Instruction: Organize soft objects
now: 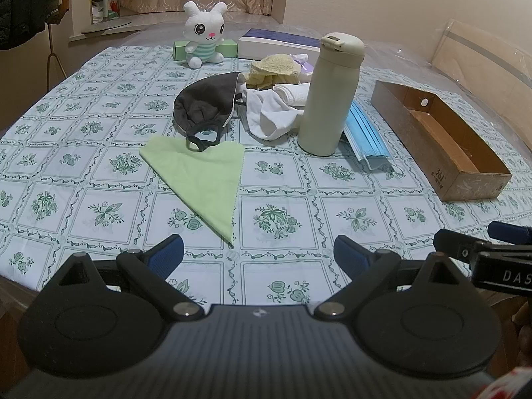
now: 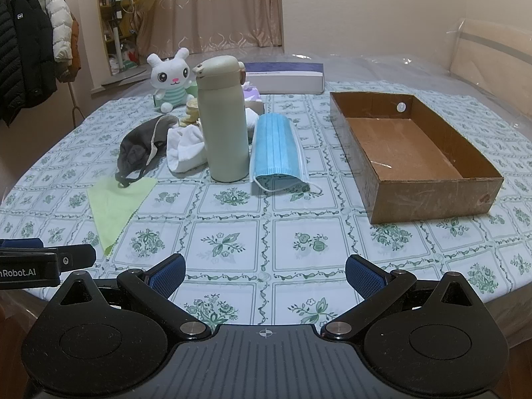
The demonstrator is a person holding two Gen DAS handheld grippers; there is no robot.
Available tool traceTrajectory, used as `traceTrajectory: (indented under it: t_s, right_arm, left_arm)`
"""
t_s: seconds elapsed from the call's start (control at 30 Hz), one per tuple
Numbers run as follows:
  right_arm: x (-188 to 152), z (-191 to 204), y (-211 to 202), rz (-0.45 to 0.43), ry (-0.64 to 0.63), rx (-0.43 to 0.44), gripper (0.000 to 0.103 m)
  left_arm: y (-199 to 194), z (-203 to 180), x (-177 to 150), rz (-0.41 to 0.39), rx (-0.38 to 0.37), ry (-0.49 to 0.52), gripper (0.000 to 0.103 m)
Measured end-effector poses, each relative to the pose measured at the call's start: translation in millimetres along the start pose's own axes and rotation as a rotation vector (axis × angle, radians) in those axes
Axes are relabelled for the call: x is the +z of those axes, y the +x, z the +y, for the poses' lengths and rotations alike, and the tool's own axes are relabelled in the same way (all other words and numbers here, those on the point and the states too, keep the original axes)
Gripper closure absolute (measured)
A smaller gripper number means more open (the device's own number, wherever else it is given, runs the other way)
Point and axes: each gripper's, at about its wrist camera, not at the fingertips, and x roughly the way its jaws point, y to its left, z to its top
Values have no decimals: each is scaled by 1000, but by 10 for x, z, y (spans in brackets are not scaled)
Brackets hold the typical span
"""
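Observation:
Soft things lie mid-table: a green cloth (image 1: 202, 179) (image 2: 116, 204), a dark grey face mask (image 1: 206, 106) (image 2: 139, 148), a white cloth (image 1: 271, 113) (image 2: 184, 151), a blue surgical mask (image 1: 365, 133) (image 2: 277, 148), a yellowish towel (image 1: 276, 66) and a white plush rabbit (image 1: 204, 35) (image 2: 169, 79). An empty brown cardboard box (image 1: 462, 179) (image 2: 429, 196) sits at the right. My left gripper (image 1: 259, 256) is open over the near edge, just short of the green cloth's tip. My right gripper (image 2: 265, 274) is open too, holding nothing, near the front edge.
A tall cream flask (image 1: 329, 96) (image 2: 224, 119) stands upright among the cloths, partly hiding them. A blue-and-white flat box (image 1: 276, 45) (image 2: 286, 78) and a green box (image 1: 229, 48) lie at the back. Coats (image 2: 30, 50) hang on a rack at the left. The flowered tablecloth (image 2: 299, 242) covers the table.

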Motion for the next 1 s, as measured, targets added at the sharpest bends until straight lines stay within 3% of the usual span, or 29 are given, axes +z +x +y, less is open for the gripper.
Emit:
traceTrajectory:
  t_s: [0.53,1.0]
  right_arm:
    - [0,-2,26,-1,-2,1,1]
    - [71,-13,350,16,-27,27,1]
  left_arm:
    - [29,33,37,5,9,-8,7]
    - [438,381,187,12,95,-29,7]
